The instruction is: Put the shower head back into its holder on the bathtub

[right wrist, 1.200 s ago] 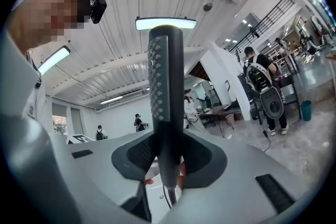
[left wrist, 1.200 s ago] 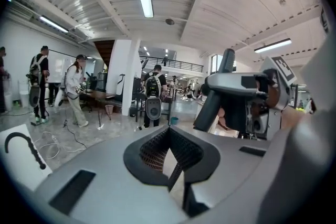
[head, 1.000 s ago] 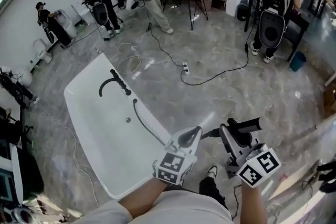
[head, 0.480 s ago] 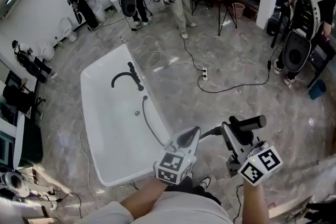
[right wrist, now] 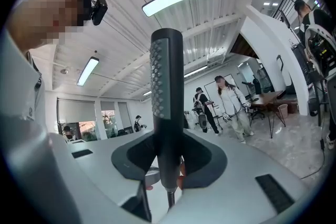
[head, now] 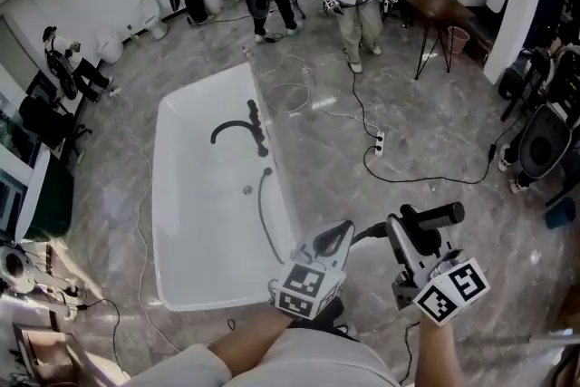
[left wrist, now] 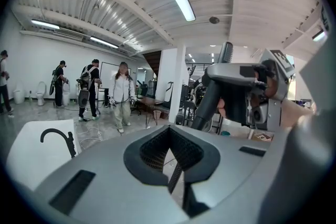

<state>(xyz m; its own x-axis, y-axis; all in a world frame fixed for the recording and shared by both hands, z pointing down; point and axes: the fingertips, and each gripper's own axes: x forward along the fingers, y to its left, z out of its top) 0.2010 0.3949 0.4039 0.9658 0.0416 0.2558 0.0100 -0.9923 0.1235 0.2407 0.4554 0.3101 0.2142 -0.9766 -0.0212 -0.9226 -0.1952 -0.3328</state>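
Right tongs clenched on the shower head: a slim matte-black rod, one face stippled with fine nozzle holes, rising from between smooth grey jaws (ribbed metal fitting at its foot). Left tongs pinched fully together, knurled black pads meeting, grasping nothing. Glossy white bathtub left of and beyond the left tongs, well apart from the shower head. Curved black faucet on its right rim. Thin dark hose running from that rim toward the left tongs. Grey marbled floor beneath.

Head view, left gripper view share bathtub (overhead, level).
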